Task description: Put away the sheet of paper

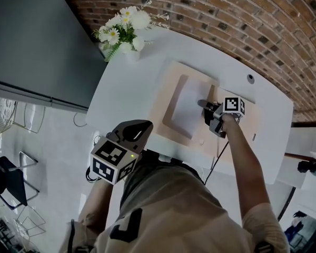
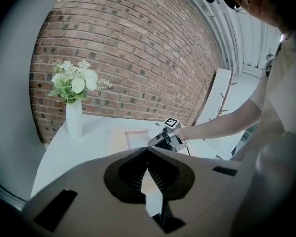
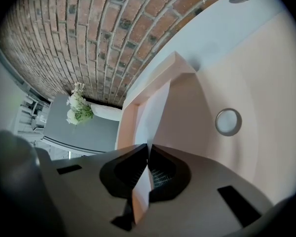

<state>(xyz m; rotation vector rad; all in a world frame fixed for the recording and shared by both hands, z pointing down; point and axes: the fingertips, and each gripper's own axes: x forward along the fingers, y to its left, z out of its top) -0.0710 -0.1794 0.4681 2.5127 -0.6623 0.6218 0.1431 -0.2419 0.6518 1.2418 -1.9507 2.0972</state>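
Note:
A white sheet of paper lies in the recess of a beige folder on the white table. My right gripper is at the sheet's right edge, shut on it. In the right gripper view the paper runs out from between the closed jaws, over the folder. My left gripper hovers at the table's near edge, left of the folder, shut with nothing held. In the left gripper view its tips meet, and the right gripper shows beyond them.
A white vase of flowers stands at the table's far left corner. A round metal button sits on the folder to the right of the paper. A cable grommet is in the tabletop. A grey cabinet stands left; a brick wall runs behind.

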